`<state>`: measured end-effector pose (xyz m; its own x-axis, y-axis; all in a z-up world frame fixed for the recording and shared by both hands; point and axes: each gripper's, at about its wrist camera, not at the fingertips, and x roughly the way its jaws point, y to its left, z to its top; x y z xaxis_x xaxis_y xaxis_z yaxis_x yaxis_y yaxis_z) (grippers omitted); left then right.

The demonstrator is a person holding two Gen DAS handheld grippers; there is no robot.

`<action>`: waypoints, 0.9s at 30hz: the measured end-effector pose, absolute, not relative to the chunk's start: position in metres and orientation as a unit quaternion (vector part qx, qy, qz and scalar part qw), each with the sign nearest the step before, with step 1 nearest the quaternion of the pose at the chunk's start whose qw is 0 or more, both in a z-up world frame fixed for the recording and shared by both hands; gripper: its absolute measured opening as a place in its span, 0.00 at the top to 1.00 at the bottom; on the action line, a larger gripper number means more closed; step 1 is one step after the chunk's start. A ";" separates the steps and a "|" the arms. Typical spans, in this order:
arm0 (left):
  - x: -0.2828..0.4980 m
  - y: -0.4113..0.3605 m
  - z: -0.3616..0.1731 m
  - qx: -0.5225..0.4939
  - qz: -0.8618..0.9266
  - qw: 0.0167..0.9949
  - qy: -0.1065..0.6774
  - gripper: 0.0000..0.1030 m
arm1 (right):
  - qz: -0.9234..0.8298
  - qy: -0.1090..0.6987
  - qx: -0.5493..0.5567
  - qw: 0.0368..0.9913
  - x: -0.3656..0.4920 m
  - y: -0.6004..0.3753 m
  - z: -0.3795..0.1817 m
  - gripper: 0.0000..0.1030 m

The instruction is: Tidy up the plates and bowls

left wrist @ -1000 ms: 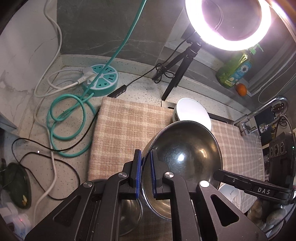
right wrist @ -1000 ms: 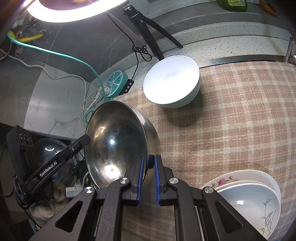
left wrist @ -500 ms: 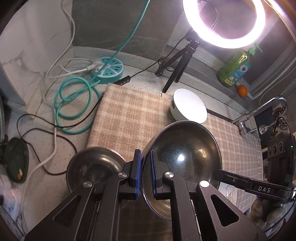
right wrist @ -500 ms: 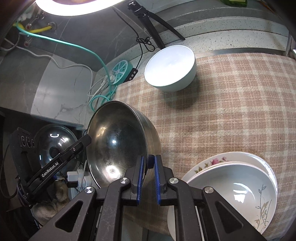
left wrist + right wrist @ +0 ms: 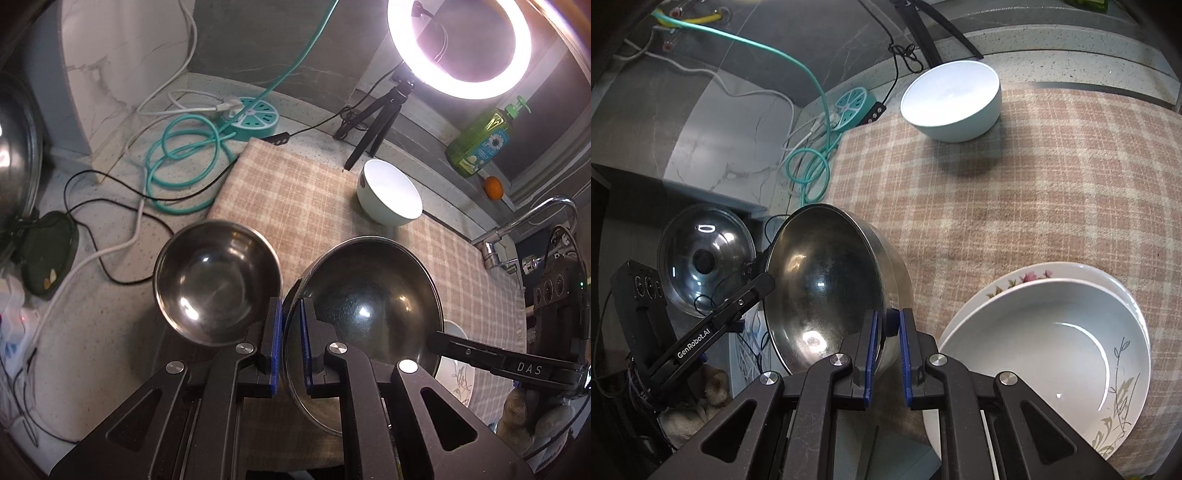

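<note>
A large steel bowl [image 5: 365, 310] hangs tilted between both grippers. My left gripper [image 5: 290, 306] is shut on its left rim. My right gripper [image 5: 888, 321] is shut on the opposite rim of the same bowl [image 5: 827, 288]. Just left of it, a smaller steel bowl [image 5: 218, 280] sits upright on the speckled counter at the edge of the checked cloth [image 5: 303, 192]. A white bowl [image 5: 389, 192] stands at the far side of the cloth. Two stacked white plates [image 5: 1052, 350] with flower prints lie on the cloth to the right of my right gripper.
A teal power strip [image 5: 255, 118] and coiled cables [image 5: 177, 155] lie at the back left. A ring light on a tripod [image 5: 458, 48], a green soap bottle [image 5: 480, 140] and a tap [image 5: 524, 225] line the back. A glass lid [image 5: 701, 258] lies at the left.
Both grippers have carried the large steel bowl to the left, off the middle of the cloth. The smaller steel bowl has come fully into the left wrist view, and the plates show more in the right.
</note>
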<state>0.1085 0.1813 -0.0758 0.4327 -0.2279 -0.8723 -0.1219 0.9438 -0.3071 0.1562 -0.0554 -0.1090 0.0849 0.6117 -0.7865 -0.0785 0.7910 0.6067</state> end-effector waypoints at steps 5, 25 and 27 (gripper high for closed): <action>0.093 0.185 -0.077 -0.175 -0.020 0.829 0.531 0.93 | 0.254 0.639 0.203 0.697 0.148 -0.051 -0.115 0.90; 0.051 0.195 -0.099 -0.209 0.009 0.809 0.549 0.93 | 0.275 0.669 0.165 0.671 0.131 -0.034 -0.140 0.90; 0.047 0.197 -0.103 -0.216 0.012 0.806 0.551 0.93 | 0.276 0.670 0.161 0.670 0.129 -0.032 -0.142 0.90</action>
